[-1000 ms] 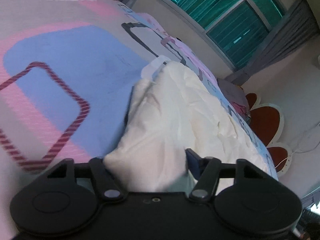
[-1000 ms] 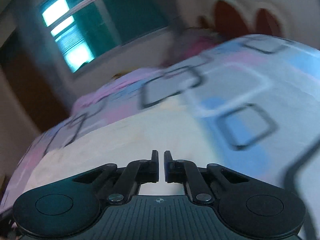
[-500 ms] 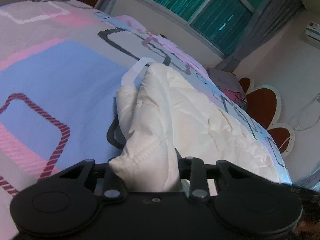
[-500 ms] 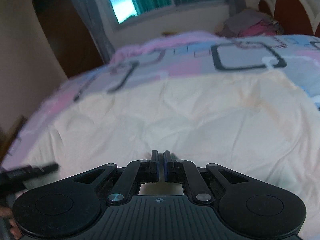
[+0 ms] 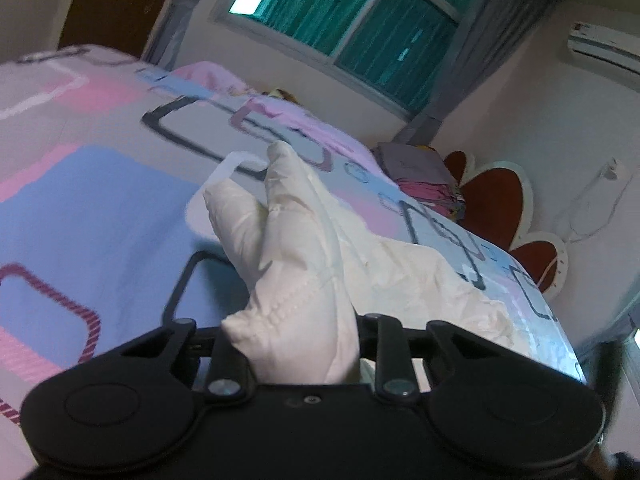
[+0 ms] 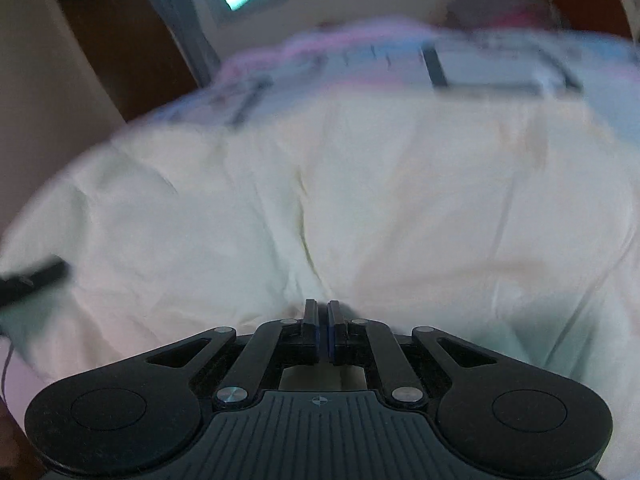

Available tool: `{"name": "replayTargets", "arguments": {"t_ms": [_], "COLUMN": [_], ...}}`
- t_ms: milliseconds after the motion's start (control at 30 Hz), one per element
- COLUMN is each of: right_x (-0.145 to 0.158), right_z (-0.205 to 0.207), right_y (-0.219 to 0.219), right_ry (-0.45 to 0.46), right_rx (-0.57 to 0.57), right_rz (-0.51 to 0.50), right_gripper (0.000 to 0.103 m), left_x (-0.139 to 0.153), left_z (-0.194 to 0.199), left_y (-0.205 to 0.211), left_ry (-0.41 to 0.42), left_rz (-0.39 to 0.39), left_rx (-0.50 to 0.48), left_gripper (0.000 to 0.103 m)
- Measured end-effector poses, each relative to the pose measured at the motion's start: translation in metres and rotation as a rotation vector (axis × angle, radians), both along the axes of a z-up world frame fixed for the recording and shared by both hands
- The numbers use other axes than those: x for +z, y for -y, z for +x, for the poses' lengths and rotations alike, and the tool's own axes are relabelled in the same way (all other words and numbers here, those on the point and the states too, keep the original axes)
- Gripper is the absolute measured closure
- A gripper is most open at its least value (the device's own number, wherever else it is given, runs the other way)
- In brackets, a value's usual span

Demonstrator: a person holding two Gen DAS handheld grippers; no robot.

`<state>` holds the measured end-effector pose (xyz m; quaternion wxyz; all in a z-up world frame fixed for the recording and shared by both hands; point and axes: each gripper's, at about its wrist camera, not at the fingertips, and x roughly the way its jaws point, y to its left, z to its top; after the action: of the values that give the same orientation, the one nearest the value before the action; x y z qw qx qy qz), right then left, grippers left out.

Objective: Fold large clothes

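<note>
The cream garment [image 5: 304,280] is spread on the bed [image 5: 100,208], one corner bunched and pinched in the left gripper [image 5: 292,344], whose jaws have just been closing. The right gripper [image 6: 322,320] is shut, nothing visibly held. The corner's probably best carried over low and flat, kept taut.

Right gripper [image 6: 322,322], fingers together, over cream garment [image 6: 360,208] on patterned bedspread [image 6: 500,64].

Garments: I count one cream garment [image 5: 304,280].
Beds: I see one bed [image 5: 100,208].
Windows: I see one window [image 5: 360,28].
Air conditioners: one air conditioner [image 5: 604,46].
Grippers: I hold two, left gripper [image 5: 292,344] and right gripper [image 6: 322,316].
</note>
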<state>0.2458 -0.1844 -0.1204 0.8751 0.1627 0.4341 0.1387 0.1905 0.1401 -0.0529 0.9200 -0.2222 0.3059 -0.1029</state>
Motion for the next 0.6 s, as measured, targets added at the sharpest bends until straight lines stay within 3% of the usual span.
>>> {"name": "replayTargets", "arguments": {"t_ms": [233,333,400,467,600], "right_x": [-0.017,-0.019,-0.004,0.009,0.024], "right_z": [0.009,0.015,0.002,-0.011,-0.031], "right_y": [0.018,0.038,0.068,0.109,0.194], "right_ry": [-0.009,-0.05,0.021,0.075,0.126], "right_rx": [0.031,0.028,-0.069,-0.165,-0.304], "right_rz": [0.102,0.205,0.274,0.283,0.171], "right_gripper": [0.103,0.103,0.103,0.103,0.103], "left_x": [0.046,0.071,0.082,0.088,0.086], "left_z": [-0.013,-0.015,-0.014,-0.012,-0.009], "left_y": [0.056,0.103,0.134,0.165,0.225], "left_ry": [0.124,0.177,0.189,0.194,0.185], "left_rz": [0.103,0.196,0.26,0.303,0.361], "left_rx": [-0.089,-0.159,-0.195,-0.235,-0.311], "left_gripper": [0.078,0.078,0.078,0.078,0.074]}}
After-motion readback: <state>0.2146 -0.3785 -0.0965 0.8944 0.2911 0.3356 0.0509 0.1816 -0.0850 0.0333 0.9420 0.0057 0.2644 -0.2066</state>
